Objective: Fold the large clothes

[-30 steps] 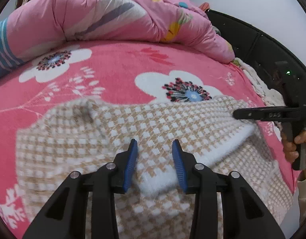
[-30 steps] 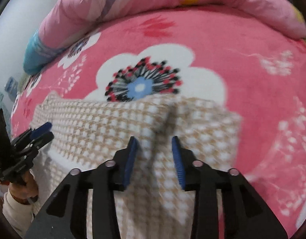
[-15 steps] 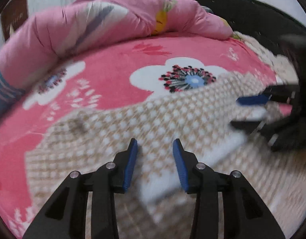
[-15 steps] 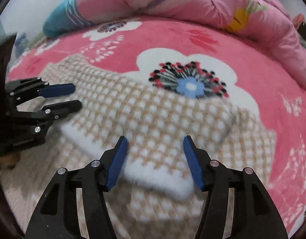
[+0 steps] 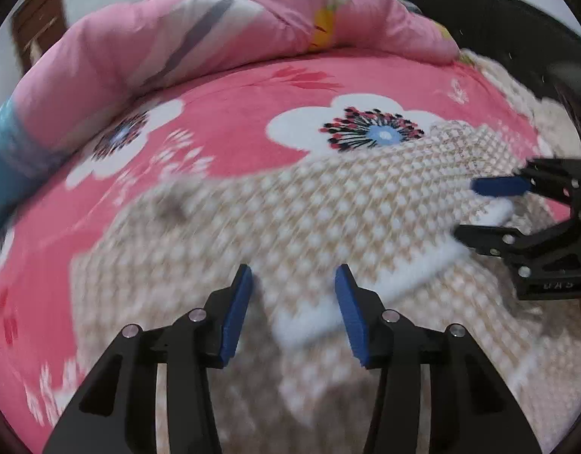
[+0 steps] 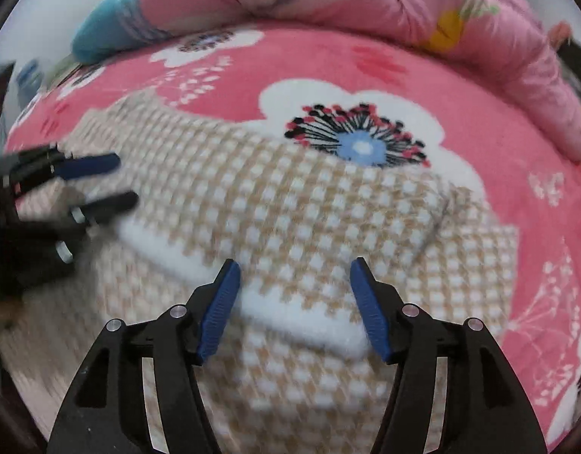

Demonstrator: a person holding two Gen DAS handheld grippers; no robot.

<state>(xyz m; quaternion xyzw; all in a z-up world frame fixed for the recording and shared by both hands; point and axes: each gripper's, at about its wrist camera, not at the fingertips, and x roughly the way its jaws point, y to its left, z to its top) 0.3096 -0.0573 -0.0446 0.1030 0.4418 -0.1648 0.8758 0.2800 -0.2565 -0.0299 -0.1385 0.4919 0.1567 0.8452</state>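
Your left gripper (image 5: 293,308) hangs over the near part of the checked beige-and-white sweater (image 5: 290,212) – fingers apart, nothing between the blue pads (image 5: 235,316). The sweater lies folded on the pink floral blanket (image 5: 233,128), and its white ribbed hem (image 5: 366,295) runs across the fold just beyond the left fingertips. The blanket's blue-centred flower (image 5: 377,134) sits at the sweater's far edge. Behind the sweater, a pink quilt (image 5: 222,34) is bunched along the far side of the bed. Left view is motion-blurred, so fine detail of the knit is lost.

Your right gripper (image 6: 295,304) is toward the sweater's right end – fingers spread wide, holding nothing, with the white hem passing between the pads without contact that you can confirm. In the left view it shows side-on, jaws parted, one finger above the hem and one below; whether either touches the sweater cannot be told.
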